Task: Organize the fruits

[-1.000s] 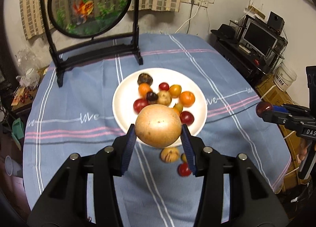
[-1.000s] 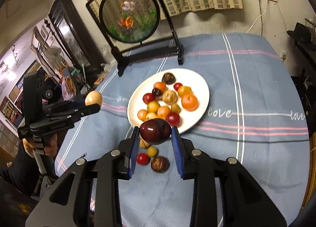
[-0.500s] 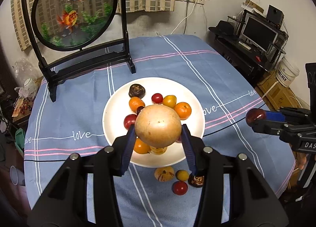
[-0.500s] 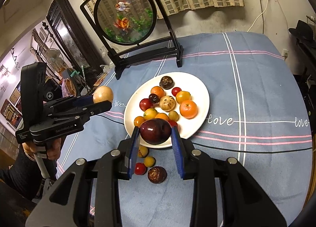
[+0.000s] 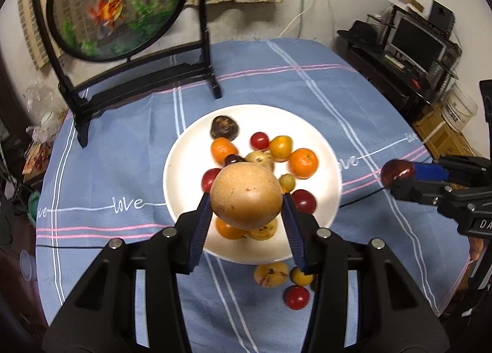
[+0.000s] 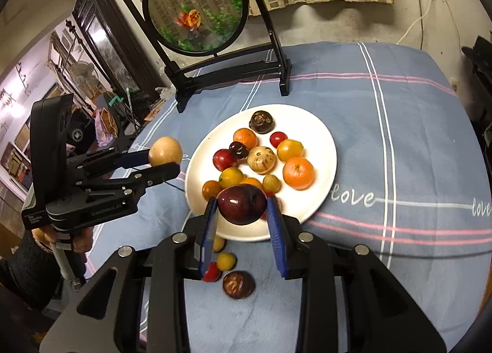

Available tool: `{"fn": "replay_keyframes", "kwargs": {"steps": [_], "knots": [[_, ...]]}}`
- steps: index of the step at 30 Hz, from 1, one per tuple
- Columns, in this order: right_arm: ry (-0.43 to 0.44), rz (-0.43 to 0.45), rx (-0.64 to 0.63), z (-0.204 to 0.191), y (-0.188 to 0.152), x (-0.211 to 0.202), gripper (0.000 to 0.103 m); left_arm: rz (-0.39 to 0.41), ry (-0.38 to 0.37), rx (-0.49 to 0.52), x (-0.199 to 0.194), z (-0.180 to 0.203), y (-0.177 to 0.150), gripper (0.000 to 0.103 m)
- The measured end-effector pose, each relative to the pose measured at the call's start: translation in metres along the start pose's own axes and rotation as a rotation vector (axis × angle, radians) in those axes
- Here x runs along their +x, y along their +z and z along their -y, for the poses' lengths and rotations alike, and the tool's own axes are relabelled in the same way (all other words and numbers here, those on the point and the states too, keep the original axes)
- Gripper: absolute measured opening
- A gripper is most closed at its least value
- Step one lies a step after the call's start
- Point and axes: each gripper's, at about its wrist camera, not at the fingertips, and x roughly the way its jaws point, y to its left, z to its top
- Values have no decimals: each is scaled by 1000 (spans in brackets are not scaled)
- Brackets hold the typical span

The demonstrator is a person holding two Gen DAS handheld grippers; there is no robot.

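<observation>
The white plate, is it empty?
No, the white plate holds many small fruits, such as an orange and a red cherry tomato.

left gripper [image 5: 246,214]: now over the white plate [image 5: 184,153], carrying its tan round fruit [image 5: 246,196] forward from the near rim;
right gripper [image 6: 243,217]: likewise advanced with its dark red plum [image 6: 242,204], now above the plate's near edge
</observation>
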Motion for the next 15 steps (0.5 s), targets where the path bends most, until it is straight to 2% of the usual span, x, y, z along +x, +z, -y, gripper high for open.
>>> {"fn": "replay_keyframes", "kwargs": {"steps": [6, 10, 14, 15], "knots": [[-3, -22, -44, 2, 26, 30, 33, -29, -2, -49, 19, -21, 7, 46], [-4, -42, -57, 4, 42, 58, 33, -33, 1, -35, 33, -22, 17, 47], [-52, -54, -129, 0, 54, 85, 34, -38, 13, -9, 47, -21, 26, 47], [-40, -73, -136, 1, 56, 92, 35, -43, 13, -9, 49, -21, 27, 47]]}}
